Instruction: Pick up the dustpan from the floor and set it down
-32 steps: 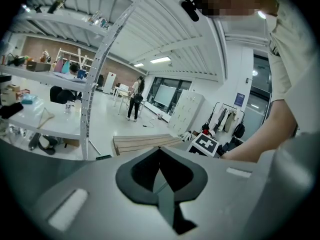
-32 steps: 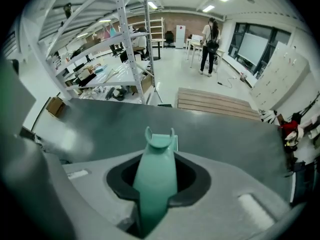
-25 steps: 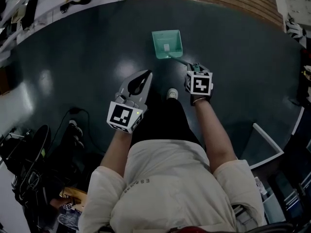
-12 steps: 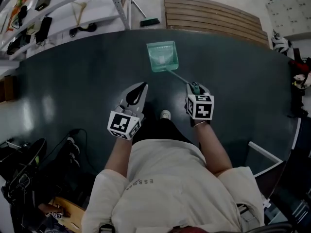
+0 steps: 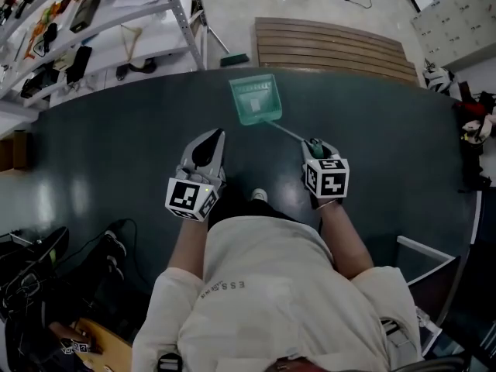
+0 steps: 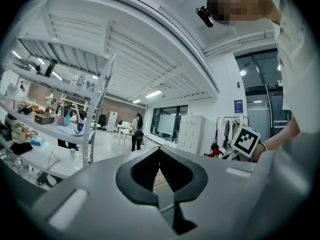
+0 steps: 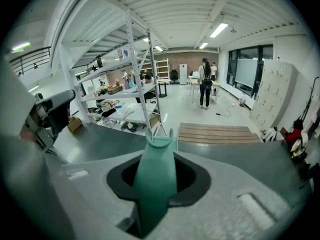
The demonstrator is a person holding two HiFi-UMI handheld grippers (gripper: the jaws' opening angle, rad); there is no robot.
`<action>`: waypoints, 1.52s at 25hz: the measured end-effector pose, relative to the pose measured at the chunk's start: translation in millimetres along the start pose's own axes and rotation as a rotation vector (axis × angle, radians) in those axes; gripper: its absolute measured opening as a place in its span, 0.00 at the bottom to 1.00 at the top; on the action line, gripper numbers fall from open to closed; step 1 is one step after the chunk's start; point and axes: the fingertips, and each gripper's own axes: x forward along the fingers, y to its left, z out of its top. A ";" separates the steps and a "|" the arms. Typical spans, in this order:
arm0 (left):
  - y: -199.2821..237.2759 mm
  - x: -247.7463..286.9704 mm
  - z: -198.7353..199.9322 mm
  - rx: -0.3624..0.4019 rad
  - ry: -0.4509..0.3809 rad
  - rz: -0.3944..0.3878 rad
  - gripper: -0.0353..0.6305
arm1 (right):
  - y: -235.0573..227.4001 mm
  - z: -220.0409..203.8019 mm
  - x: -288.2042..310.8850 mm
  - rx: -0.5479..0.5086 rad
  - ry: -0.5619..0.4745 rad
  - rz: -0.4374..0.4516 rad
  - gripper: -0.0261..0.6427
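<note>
The teal dustpan (image 5: 254, 99) hangs over the dark floor mat (image 5: 101, 153), its thin handle running back to my right gripper (image 5: 313, 142), which is shut on the handle's teal grip. In the right gripper view that grip (image 7: 156, 179) fills the gap between the jaws of the right gripper (image 7: 159, 156) and points out over the mat. My left gripper (image 5: 216, 134) is held beside it at the left, shut, with its tips meeting and nothing in it. The left gripper view shows the left gripper (image 6: 160, 150) aimed level across the room.
A metal shelving rack (image 5: 116, 22) with small items stands at the upper left. A slatted wooden platform (image 5: 333, 45) lies beyond the mat. Cables and bags (image 5: 39, 270) lie at the lower left, a white frame (image 5: 426, 254) at the right. The person's shoe (image 5: 260, 196) shows between the grippers.
Both grippers have risen with the person straightening up, and the dustpan has come up with the right gripper. More of the room beyond the mat is in sight.
</note>
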 end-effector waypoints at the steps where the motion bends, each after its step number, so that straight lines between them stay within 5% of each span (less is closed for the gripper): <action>1: -2.6 -0.7 4.2 0.012 -0.011 0.001 0.07 | -2.5 0.7 -2.6 -0.005 -0.010 -0.001 0.15; 10: -9.0 -11.4 9.9 0.012 -0.024 0.008 0.07 | -3.1 -3.1 -12.1 -0.021 -0.011 0.000 0.15; 15: 1.2 -10.0 6.3 0.107 0.003 0.038 0.07 | 3.2 -1.1 -0.2 -0.018 0.014 0.007 0.15; 30: 80.9 37.0 4.4 -0.027 -0.032 0.026 0.07 | 27.6 15.4 110.9 -0.032 0.162 -0.012 0.15; 38: 157.7 56.6 -29.1 -0.061 0.027 0.122 0.07 | 32.4 18.0 211.3 -0.015 0.279 -0.044 0.15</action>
